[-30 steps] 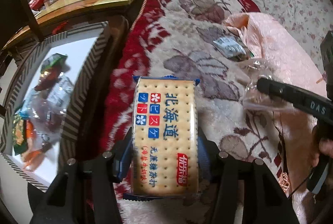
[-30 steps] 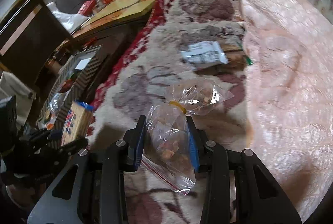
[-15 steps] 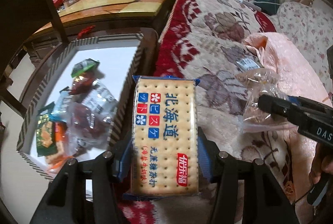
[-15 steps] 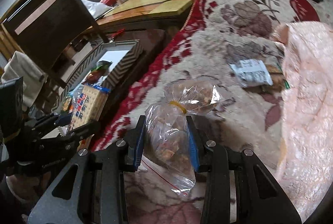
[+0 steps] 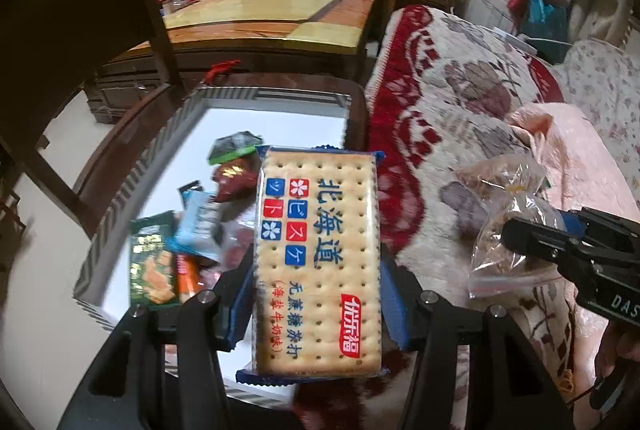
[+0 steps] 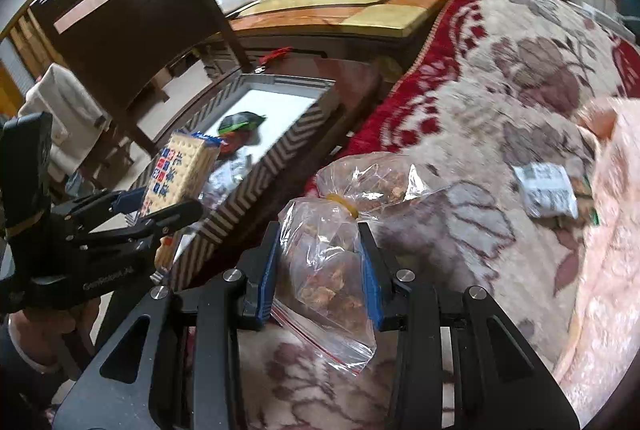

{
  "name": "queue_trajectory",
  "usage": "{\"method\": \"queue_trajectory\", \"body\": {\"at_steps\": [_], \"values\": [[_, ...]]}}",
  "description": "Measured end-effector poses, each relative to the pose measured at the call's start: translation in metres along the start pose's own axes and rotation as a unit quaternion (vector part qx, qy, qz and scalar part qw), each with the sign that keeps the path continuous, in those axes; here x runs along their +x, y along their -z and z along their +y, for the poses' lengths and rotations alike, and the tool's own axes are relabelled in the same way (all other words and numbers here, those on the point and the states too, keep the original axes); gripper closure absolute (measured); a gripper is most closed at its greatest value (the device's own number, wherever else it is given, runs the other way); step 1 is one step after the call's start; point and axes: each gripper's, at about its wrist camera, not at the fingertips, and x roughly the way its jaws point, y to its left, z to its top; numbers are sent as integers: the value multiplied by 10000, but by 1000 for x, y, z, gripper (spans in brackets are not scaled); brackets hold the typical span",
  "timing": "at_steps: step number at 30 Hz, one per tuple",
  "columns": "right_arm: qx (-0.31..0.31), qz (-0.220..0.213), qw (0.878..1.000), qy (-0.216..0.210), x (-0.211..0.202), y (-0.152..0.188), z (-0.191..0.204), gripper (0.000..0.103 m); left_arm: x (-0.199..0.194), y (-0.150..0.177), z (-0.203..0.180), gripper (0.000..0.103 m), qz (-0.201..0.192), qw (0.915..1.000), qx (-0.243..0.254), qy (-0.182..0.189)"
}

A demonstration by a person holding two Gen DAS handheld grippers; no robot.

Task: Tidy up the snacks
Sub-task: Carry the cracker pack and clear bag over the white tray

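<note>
My left gripper (image 5: 316, 294) is shut on a pack of crackers (image 5: 318, 262) with blue and red print, held above the near right part of a white tray (image 5: 276, 98) with a striped rim. The tray holds several snack packets (image 5: 192, 230). My right gripper (image 6: 320, 270) is shut on a clear bag of brown snacks (image 6: 328, 262) tied with a yellow band, held above the flowered blanket (image 6: 500, 78). The bag also shows in the left wrist view (image 5: 508, 226), right of the crackers. The cracker pack shows in the right wrist view (image 6: 180, 170) over the tray (image 6: 256, 178).
A white snack packet (image 6: 546, 190) lies on the blanket beside a pink quilt (image 6: 616, 230). A dark wooden chair (image 6: 132, 22) stands left of the tray. A low wooden table (image 5: 272, 18) lies behind it.
Both grippers have swung left with their loads. The cracker pack went from over the blanket to over the tray, and the bag followed toward the tray's edge.
</note>
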Motion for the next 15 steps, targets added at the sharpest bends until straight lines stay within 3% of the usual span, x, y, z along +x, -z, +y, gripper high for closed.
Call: {"method": "queue_trajectory", "body": {"at_steps": [15], "values": [[-549,134,9980,-286,32,-34,55,68,5,-9,62,46,2,9982,-520,-299]]}}
